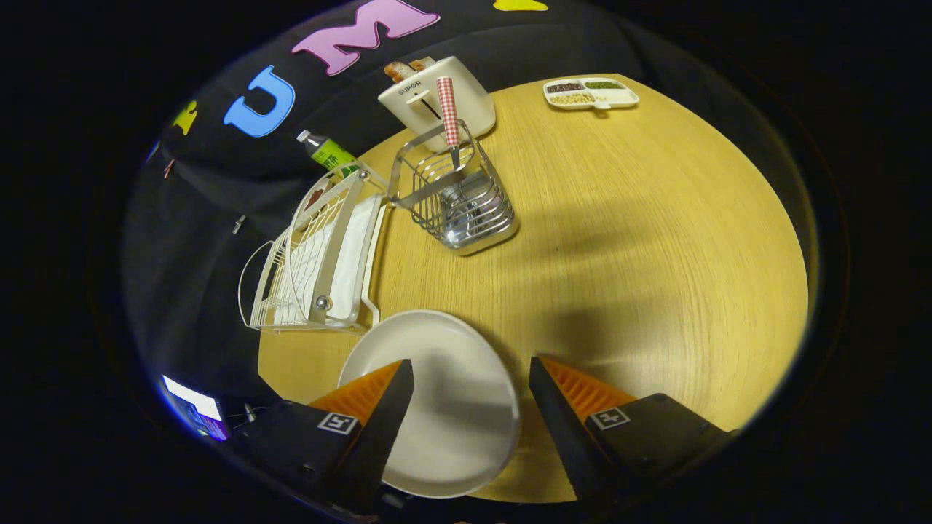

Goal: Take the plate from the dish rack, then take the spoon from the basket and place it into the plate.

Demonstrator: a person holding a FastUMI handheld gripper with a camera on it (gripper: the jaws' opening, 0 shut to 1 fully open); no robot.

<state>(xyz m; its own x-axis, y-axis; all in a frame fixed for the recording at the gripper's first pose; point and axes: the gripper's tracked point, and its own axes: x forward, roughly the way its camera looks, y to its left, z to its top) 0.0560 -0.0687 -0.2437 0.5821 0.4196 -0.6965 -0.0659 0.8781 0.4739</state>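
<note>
Gripper view: plate (pixel 444 393) lies flat on the tabletop (pixel 641 240), clear of the rack (pixel 313 262); fingers (pixel 393 397) spread wide, empty, freed for the spoon (pixel 449 116) standing in the basket (pixel 459 200) beyond.

A toaster (pixel 437 98), a green-labelled bottle (pixel 328 153) and a divided snack tray (pixel 591 94) sit on the wooden table (pixel 655 255).

The bench (pixel 619 240) looks like pale wood with a fine straight grain and a soft sheen. The plate (pixel 444 407) is smooth, matt white, ceramic or plastic. The basket (pixel 460 195) is shiny wire metal, the dish rack (pixel 313 262) white-coated wire. The spoon (pixel 448 113) has a checked handle. The fingers (pixel 467 422), spread apart, bear ribbed inner pads (pixel 364 393).
</note>
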